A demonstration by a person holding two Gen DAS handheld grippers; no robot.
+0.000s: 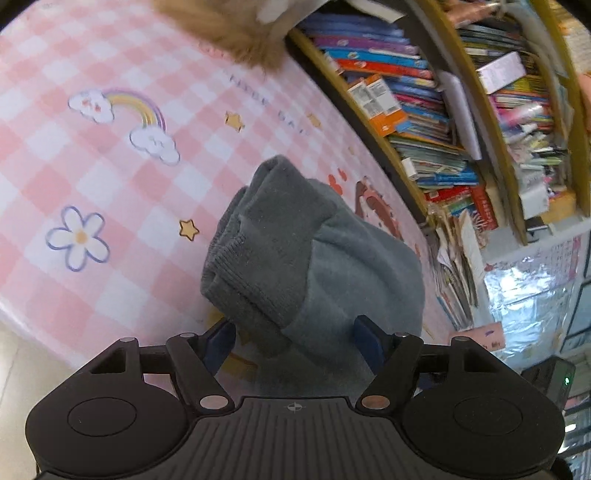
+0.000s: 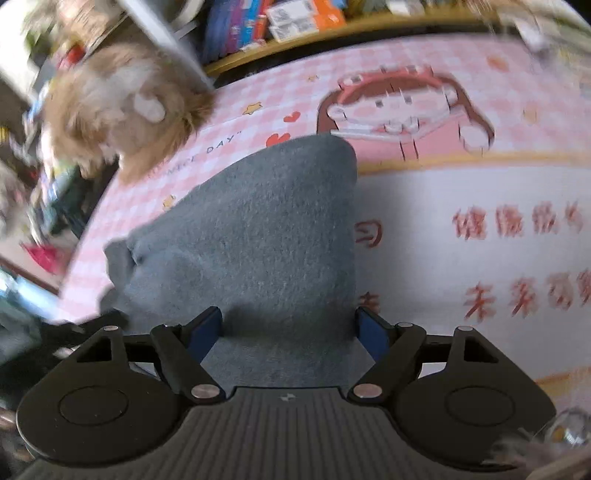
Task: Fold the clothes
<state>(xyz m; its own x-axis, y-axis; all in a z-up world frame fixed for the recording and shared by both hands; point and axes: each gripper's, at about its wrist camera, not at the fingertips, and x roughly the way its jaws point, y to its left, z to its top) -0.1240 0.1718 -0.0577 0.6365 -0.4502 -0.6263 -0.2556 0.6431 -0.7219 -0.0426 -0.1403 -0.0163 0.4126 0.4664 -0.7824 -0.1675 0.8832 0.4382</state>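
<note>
A grey fleece garment (image 1: pixel 314 251) lies bunched on the pink checked tablecloth (image 1: pixel 110 166), its ribbed cuff (image 1: pixel 251 258) folded over toward the left. My left gripper (image 1: pixel 293 343) is open, its blue pads wide apart on either side of the cloth's near end. In the right wrist view the same grey garment (image 2: pixel 258 229) rises as a broad fold over the tablecloth (image 2: pixel 424 192). My right gripper (image 2: pixel 288 332) is open too, and the cloth fills the gap between its pads. Whether the pads press the cloth is unclear.
A fluffy brown plush toy (image 1: pixel 236 33) (image 2: pixel 122 107) sits at the table's far edge. Behind the table stands a crowded bookshelf (image 1: pixel 424 110) (image 2: pixel 280 18). The table edge drops off at the lower left of the left wrist view.
</note>
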